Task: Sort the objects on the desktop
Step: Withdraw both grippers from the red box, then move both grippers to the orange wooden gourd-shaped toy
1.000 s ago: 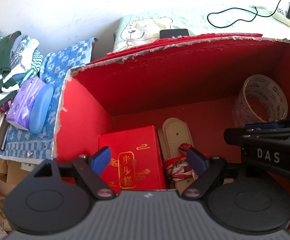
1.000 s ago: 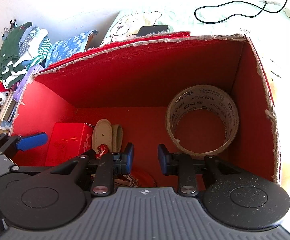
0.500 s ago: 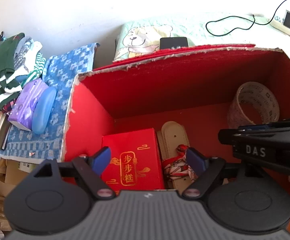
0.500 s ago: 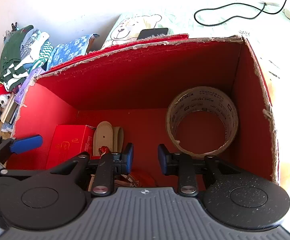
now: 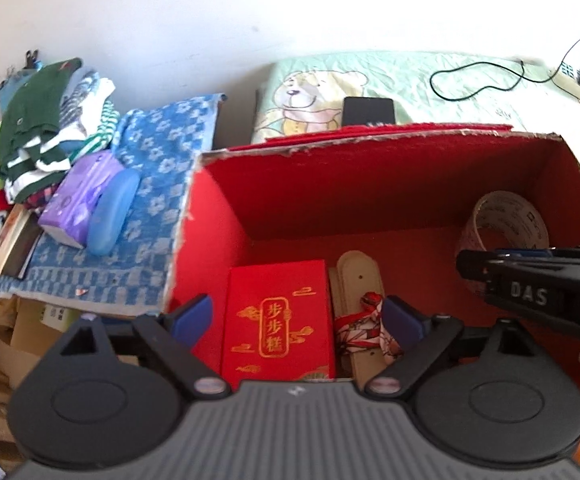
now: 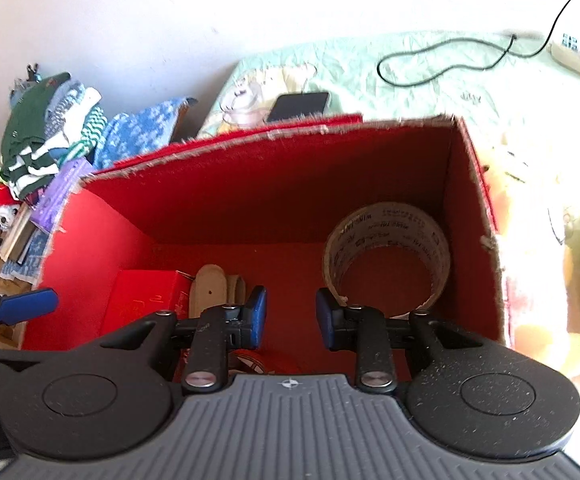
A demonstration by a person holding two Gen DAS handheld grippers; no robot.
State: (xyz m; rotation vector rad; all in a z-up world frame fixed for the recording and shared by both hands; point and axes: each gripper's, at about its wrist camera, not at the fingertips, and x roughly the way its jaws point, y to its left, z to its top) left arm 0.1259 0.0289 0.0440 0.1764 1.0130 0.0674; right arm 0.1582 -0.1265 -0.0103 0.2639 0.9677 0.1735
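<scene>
Both grippers: ribbed grey plastic housing w/ two black round discs, black linkage arms w/ silver screws, blue pads. Left gripper [image 5: 297, 314]; right gripper [image 6: 291, 316], dusty, white "DAS" lettering on side.

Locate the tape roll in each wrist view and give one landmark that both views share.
Left wrist: tape roll at the right edge, in the red box's far right corner, partly hidden by the right gripper.
Right wrist: tape roll right of centre, standing on edge against the box's right wall.
Shared landmark: the black phone on the bear-print cloth beyond the box.
</scene>
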